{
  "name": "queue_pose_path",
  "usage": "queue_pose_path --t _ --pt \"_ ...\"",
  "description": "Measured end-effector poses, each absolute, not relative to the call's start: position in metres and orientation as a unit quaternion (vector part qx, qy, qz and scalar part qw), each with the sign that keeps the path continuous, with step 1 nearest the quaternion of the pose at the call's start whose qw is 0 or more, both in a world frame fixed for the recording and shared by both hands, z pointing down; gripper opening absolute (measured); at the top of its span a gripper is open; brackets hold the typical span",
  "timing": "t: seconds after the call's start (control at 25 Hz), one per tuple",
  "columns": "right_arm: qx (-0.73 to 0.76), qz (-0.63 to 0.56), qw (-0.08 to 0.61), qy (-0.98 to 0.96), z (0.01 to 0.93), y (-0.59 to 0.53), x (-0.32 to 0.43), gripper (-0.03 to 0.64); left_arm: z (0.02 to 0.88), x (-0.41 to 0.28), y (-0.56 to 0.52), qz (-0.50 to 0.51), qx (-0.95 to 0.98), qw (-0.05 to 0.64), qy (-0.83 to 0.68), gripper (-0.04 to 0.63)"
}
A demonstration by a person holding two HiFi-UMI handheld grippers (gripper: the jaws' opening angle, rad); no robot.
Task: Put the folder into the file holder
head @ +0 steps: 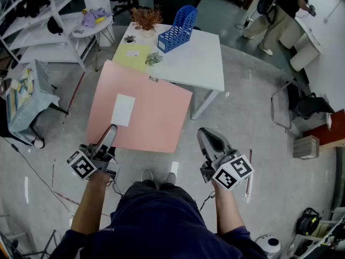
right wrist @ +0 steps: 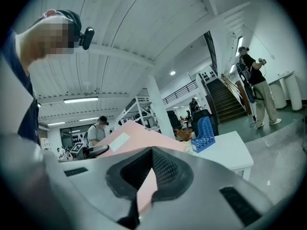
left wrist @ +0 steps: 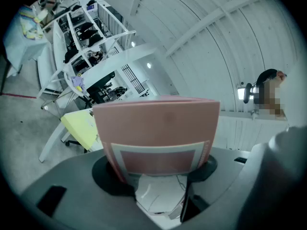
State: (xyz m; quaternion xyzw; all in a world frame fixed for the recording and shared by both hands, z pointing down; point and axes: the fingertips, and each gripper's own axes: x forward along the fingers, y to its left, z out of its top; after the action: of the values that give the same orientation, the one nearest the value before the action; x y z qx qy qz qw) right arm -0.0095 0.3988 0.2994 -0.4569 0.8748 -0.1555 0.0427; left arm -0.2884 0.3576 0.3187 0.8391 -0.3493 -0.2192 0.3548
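Early stage here: the pink folder (head: 141, 112) is off the table and in the air, in the middle of the head view. It is carried by one corner alone. The left gripper (head: 110, 131) is clamped on its lower left edge, and the left gripper view shows the pink cover filling the space between the jaws. The right gripper (head: 208, 137) sits at lower right, just clear of the folder's right edge. Its jaws look drawn together on nothing, and the pink seen past them is the folder beyond.

The target is the blue file holder (head: 178, 28), standing empty at the top centre on the far end of the white table (head: 200, 63), well apart from the folder. So the pick-up looks done. The carry across the table is still to come, along with turning the folder on edge and sliding it into a slot.
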Motion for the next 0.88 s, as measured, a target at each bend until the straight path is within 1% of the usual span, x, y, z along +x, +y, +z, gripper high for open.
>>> queue_pose_path --t 0.88 --pt "-0.432 -0.155 0.045 0.887 0.310 0.391 0.058 0.008 0.317 -0.225 0.365 -0.221 0.830 0.342 -0.382 0.281"
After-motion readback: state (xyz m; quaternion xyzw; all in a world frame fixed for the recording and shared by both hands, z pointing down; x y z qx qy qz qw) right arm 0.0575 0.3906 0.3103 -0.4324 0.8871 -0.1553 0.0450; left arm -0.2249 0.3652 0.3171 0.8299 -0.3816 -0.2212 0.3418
